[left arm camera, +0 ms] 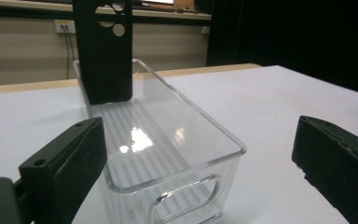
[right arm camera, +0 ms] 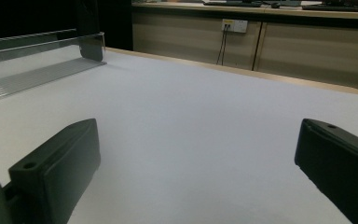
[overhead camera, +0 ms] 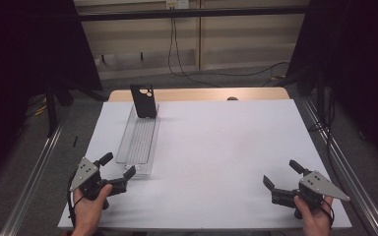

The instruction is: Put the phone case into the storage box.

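Gaping left gripper (overhead camera: 119, 166): fingers wide apart, unladen, flanking clear tray (overhead camera: 139, 140) end, lower left.
Right gripper (overhead camera: 281, 176): fingers spread, unladen, lower right.

A lab recording bay, by every sign in view.

Black curtains (overhead camera: 24, 59) are hanging down both sides and closing the space in, while a dark crossbar (overhead camera: 187, 14) is running overhead along the far end. The table (overhead camera: 216, 162) is wearing a plain white sheet over a wooden top that is peeking out at the back edge, and metal rails (overhead camera: 34, 167) are lying along the grey floor on either side. Cables (overhead camera: 177, 54) are trailing down the beige panelled wall (overhead camera: 246, 39) from a socket (right arm camera: 234, 24) and snaking across the floor. Nothing homely is showing here: it is looking like a test rig built for cameras.
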A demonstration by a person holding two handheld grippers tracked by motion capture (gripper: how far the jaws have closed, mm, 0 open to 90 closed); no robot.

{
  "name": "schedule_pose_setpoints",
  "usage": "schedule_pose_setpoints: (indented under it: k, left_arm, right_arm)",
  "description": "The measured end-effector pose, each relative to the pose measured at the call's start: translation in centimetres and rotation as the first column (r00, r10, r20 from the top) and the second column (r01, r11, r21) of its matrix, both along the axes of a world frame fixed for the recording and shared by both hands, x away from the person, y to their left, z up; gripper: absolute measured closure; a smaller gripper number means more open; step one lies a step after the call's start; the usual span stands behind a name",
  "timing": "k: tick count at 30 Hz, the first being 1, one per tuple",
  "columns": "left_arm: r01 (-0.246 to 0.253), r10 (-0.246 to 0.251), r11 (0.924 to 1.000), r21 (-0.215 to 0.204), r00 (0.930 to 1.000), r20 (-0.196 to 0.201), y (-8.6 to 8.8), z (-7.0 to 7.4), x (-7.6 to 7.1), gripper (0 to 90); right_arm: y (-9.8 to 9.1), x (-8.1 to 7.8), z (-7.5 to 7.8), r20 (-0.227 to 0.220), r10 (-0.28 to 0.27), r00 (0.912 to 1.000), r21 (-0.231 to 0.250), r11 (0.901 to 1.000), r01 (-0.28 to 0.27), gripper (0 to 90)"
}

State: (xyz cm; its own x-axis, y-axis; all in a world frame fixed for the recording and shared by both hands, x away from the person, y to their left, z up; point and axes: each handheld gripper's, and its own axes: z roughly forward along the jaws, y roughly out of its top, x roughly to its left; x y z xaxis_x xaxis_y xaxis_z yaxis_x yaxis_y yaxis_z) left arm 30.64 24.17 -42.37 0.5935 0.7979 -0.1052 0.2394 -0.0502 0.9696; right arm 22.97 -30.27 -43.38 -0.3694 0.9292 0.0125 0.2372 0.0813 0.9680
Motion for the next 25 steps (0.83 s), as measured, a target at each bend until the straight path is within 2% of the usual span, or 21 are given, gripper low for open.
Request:
schedule_pose_setpoints:
  k: [2,4,7,13,15,22,25]
  left_arm:
    - [0.004,-0.004,0.9999,-0.009,1.0000,0.001,0.1,-0.1,-0.2,3.2]
    - [0.005,-0.005,0.9999,0.011,1.0000,-0.008,0.2,-0.4,-0.5,3.2]
    - [0.008,-0.008,0.9998,0.017,0.9997,-0.023,0.2,-0.6,-0.8,3.2]
    - [0.012,-0.012,0.9997,0.019,0.9998,-0.013,0.2,-0.7,-1.4,3.2]
    - [-0.007,0.007,0.9999,0.013,0.9999,-0.010,0.3,-0.7,-1.6,3.2]
    - [-0.026,0.026,0.9997,-0.005,0.9996,-0.008,0.8,-0.7,-1.4,3.2]
    - [-0.031,0.031,0.9995,0.001,0.9995,-0.009,0.8,-0.7,-1.1,3.2]
  right_arm:
    - [-0.1,-0.1,0.0,0.000,-0.004,1.0000,0.000,1.0000,0.004,0.0]
    - [-0.2,-0.2,0.0,0.001,-0.004,1.0000,0.000,1.0000,0.004,0.0]
    - [-0.3,-0.3,0.0,0.003,-0.005,1.0000,0.001,1.0000,0.005,0.0]
    - [-0.3,-0.3,0.0,0.007,-0.005,1.0000,0.002,1.0000,0.005,0.0]
    - [-0.3,-0.3,0.0,0.007,-0.004,1.0000,0.001,1.0000,0.004,0.0]
    - [-0.2,0.0,-0.1,0.001,-0.001,1.0000,-0.004,1.0000,0.001,0.0]
    - [-0.1,0.0,-0.1,0.002,0.005,1.0000,-0.008,1.0000,-0.005,0.0]
